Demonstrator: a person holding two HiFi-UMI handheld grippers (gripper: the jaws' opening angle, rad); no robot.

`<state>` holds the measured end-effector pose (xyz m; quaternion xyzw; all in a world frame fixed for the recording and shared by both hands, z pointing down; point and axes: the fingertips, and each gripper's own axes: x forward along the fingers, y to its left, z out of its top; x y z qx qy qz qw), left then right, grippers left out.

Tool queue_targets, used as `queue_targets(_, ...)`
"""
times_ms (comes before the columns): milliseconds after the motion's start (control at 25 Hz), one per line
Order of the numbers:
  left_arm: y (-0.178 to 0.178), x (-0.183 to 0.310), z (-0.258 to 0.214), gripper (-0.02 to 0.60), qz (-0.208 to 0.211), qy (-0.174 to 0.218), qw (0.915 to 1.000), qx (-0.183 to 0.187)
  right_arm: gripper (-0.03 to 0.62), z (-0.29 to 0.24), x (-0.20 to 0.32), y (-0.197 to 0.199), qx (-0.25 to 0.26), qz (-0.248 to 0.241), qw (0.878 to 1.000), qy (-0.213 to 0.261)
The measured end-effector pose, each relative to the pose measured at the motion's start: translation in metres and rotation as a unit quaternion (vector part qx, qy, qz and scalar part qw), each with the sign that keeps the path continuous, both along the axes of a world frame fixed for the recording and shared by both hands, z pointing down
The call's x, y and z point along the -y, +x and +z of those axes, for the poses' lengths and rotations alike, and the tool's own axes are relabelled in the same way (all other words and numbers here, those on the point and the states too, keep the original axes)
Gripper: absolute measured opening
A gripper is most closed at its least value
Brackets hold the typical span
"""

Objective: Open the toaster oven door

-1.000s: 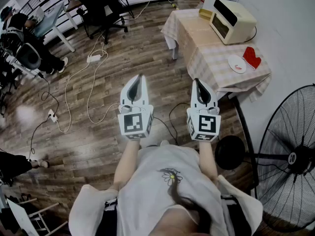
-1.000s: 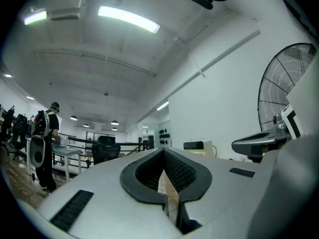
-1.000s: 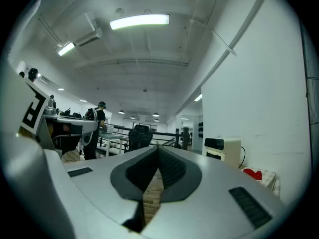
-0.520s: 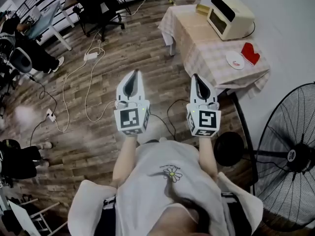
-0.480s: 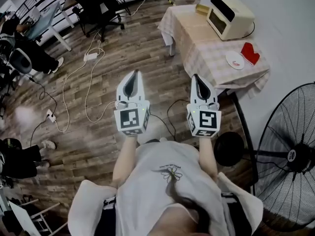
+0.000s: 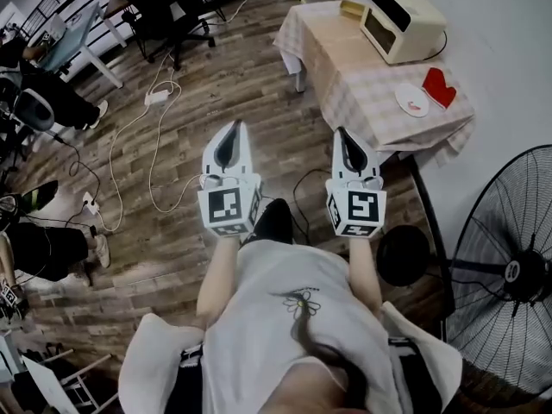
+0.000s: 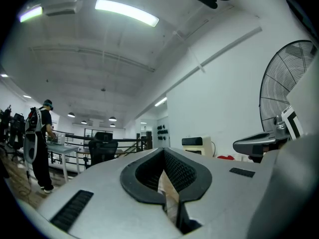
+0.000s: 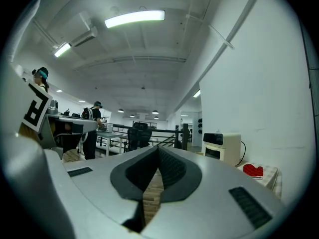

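Note:
A cream toaster oven [image 6: 401,22] with a dark glass door stands at the far end of a checked-cloth table [image 6: 362,93], door closed; it also shows small in the right gripper view as the toaster oven [image 8: 222,146] and in the left gripper view as the toaster oven [image 7: 196,145]. My left gripper [image 6: 233,134] and right gripper [image 6: 343,141] are held side by side over the wooden floor, well short of the table. Both are shut with nothing between their jaws.
A white plate [image 6: 413,100] and a red oven mitt [image 6: 440,88] lie on the table's near end. A standing fan [image 6: 509,274] is at the right. Cables [image 6: 129,145] trail over the floor; office chairs [image 6: 168,7], desks and people are at the left.
The view has shifted slightly toward the table; both grippers stay shut and keep their place in front of the body. A person's legs have come into view at the left.

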<state>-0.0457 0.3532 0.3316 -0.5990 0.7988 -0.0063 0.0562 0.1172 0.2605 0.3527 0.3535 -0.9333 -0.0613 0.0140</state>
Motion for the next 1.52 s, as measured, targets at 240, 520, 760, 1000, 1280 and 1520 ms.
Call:
queue_targets(240,-0.005,0.022,0.002,0.015,0.014,0.012,0.9998,-0.002,0.009,0.003,0.013,-0.001,-0.003,0.003,1.000,0.009)
queue_targets(520,-0.015,0.073,-0.017,0.015,0.042,0.031,0.9986,0.007,0.009,-0.011,0.049,-0.006,0.003,0.019,0.999,0.027)
queue_targets(760,-0.033,0.129,-0.014,0.015,0.073,0.035,0.9967,0.009,0.009,-0.007,0.093,-0.012,0.007,0.059,0.998,0.034)
queue_targets(1000,-0.058,0.205,-0.014,0.015,0.108,0.043,0.9932,-0.001,0.009,-0.007,0.157,-0.033,-0.010,0.094,0.995,0.040)
queue_targets(1280,-0.077,0.308,-0.032,0.015,0.161,0.047,0.9848,0.046,0.009,-0.023,0.243,-0.087,-0.031,0.107,0.993,0.046)
queue_targets(1520,-0.112,0.390,-0.046,0.015,0.187,0.043,0.9810,0.026,0.009,-0.048,0.323,-0.138,-0.026,0.110,0.993,0.044)
